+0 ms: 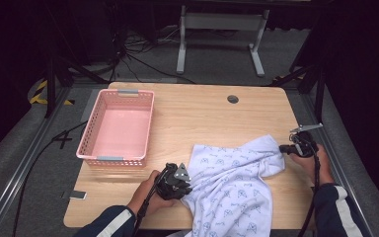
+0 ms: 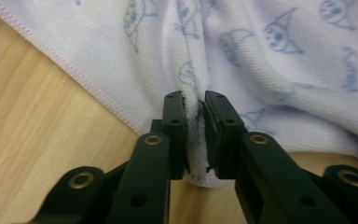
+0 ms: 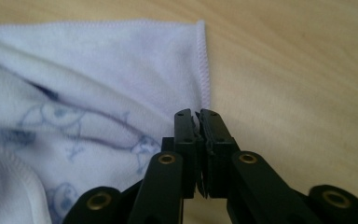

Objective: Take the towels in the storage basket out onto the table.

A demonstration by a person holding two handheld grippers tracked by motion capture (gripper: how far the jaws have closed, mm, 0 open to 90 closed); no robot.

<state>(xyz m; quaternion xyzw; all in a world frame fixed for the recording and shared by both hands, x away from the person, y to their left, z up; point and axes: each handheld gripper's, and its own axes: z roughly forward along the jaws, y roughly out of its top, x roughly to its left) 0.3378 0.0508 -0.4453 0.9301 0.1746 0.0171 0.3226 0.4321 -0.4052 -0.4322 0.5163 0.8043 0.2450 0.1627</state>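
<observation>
While both grippers gripped the white printed cloth (image 1: 232, 185), the work in hand looked like spreading it flat on the light wooden table (image 1: 202, 118) before folding. The cloth lay crumpled at the near right part of the table, its lower end hanging over the near edge. The left gripper (image 2: 195, 122) had its jaws clamped on a pinched fold of the cloth's hemmed edge, fabric bulging between them. The right gripper (image 3: 199, 128) had its jaws together on the stitched edge near a corner of the cloth, close to the table's right edge; only a thin layer seemed caught there.

To do this well, I judged the hands should draw apart evenly and keep low, so the fabric tightened without slipping from the thin right-hand bite. A sharp tug could pull that hem free.

The pink perforated plastic basket (image 1: 117, 127) stood empty near the far left corner, well apart from the cloth.

How much cloth hung below the near edge was cut off in the high view. Whether the right jaws held one layer or two could not be told.
</observation>
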